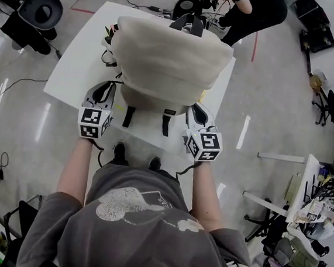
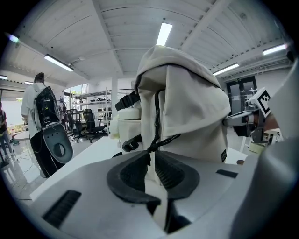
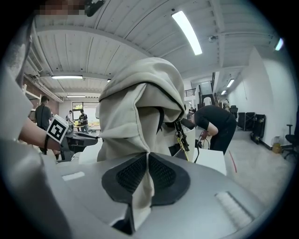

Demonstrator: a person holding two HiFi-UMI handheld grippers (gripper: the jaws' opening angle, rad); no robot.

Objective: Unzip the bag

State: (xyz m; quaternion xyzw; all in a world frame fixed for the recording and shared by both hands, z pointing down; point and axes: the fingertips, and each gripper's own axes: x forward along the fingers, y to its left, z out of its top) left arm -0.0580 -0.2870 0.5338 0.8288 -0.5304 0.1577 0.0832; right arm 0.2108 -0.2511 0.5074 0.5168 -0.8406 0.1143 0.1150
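A cream backpack (image 1: 171,54) stands on the white table (image 1: 80,63), its two black strap ends (image 1: 168,121) hanging toward me. My left gripper (image 1: 106,89) is at the bag's near left corner. In the left gripper view its jaws (image 2: 152,161) stand slightly apart, with a fold of cream fabric lying between them and not visibly squeezed. The black zipper (image 2: 157,116) runs up the bag's side, and its pull cord (image 2: 161,141) hangs just above the jaws. My right gripper (image 1: 196,110) is at the near right corner, and its jaws (image 3: 147,161) pinch a fold of the bag (image 3: 135,112).
A person in black (image 1: 255,12) bends over at the table's far right corner. Cables and dark gear (image 1: 188,6) lie at the far edge behind the bag. A black office chair (image 1: 41,9) stands off the far left corner. My feet are at the table's near edge.
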